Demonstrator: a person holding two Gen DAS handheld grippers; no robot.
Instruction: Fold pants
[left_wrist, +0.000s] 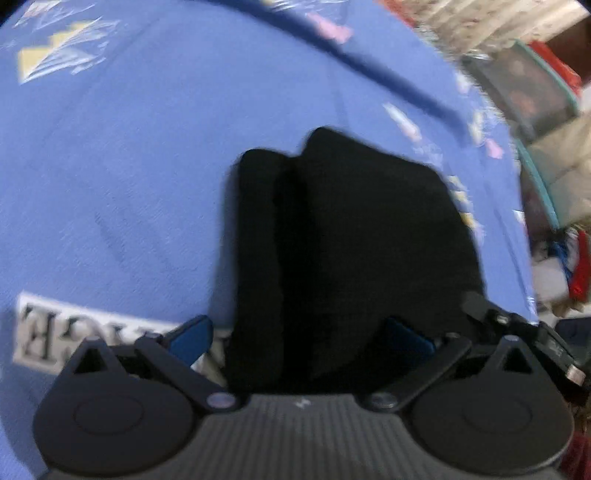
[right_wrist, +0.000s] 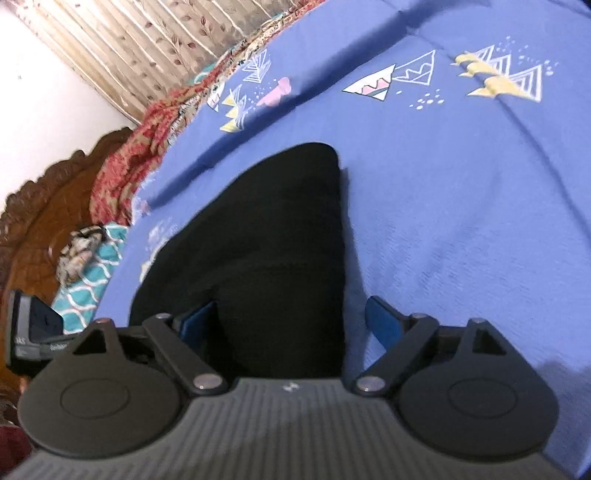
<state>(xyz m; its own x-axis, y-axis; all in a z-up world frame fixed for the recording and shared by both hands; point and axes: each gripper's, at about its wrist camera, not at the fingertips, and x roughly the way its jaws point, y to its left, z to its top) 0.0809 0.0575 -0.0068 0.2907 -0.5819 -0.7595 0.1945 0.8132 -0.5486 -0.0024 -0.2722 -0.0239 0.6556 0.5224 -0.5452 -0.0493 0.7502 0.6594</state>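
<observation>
Both wrist cameras are looking forward and down from just above the blue bedsheet, each hovering close over the folded black pants, which fill the centre toward 12 o'clock. The two views are sharing those pants and sheet; the right gripper is showing at 4 o'clock in the left view.

A bed covered by a blue sheet printed with triangles carries the folded black pants, which lie flat directly ahead of each tool, a red patterned cloth bunched beyond.
</observation>
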